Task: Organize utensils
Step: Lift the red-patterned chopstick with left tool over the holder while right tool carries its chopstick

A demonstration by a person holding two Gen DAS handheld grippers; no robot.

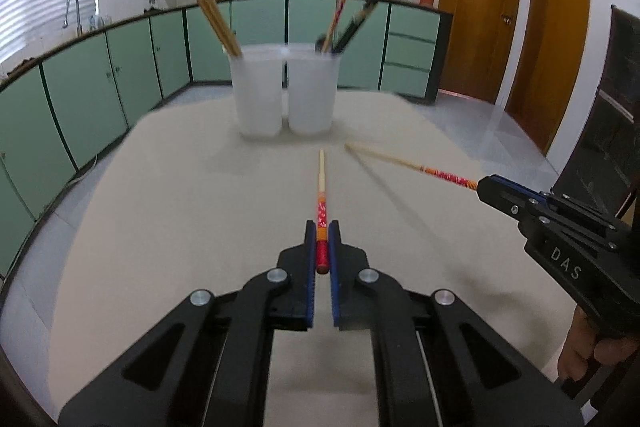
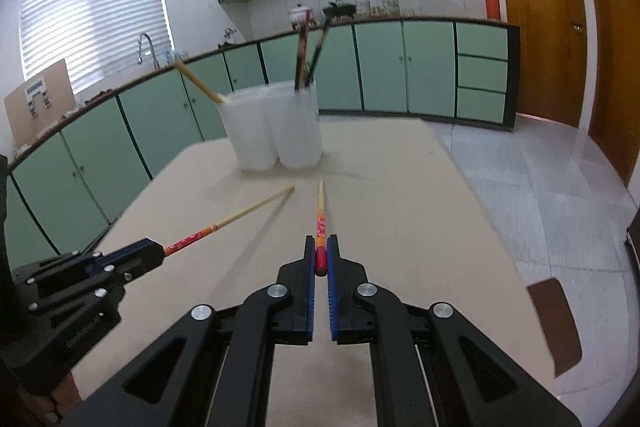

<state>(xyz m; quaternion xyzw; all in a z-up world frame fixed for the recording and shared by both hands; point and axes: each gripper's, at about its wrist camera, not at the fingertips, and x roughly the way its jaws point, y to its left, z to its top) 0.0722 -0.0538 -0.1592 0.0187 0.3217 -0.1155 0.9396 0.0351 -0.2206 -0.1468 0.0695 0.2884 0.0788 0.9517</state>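
While both jaws are clamped: your left gripper and right gripper each pinch one red-handled chopstick, tips forward.
Done: left cup holds plain sticks; right cup holds patterned ones, at frame centre.
Left: these two, likely the last.
Views differ: only the right shows a cardboard panel, left edge.

The left hand-held gripper pinches the red end of a chopstick that points toward two translucent cups standing side by side on the desk. At right, the right hand-held gripper grips a second chopstick, angled leftward above the desk.
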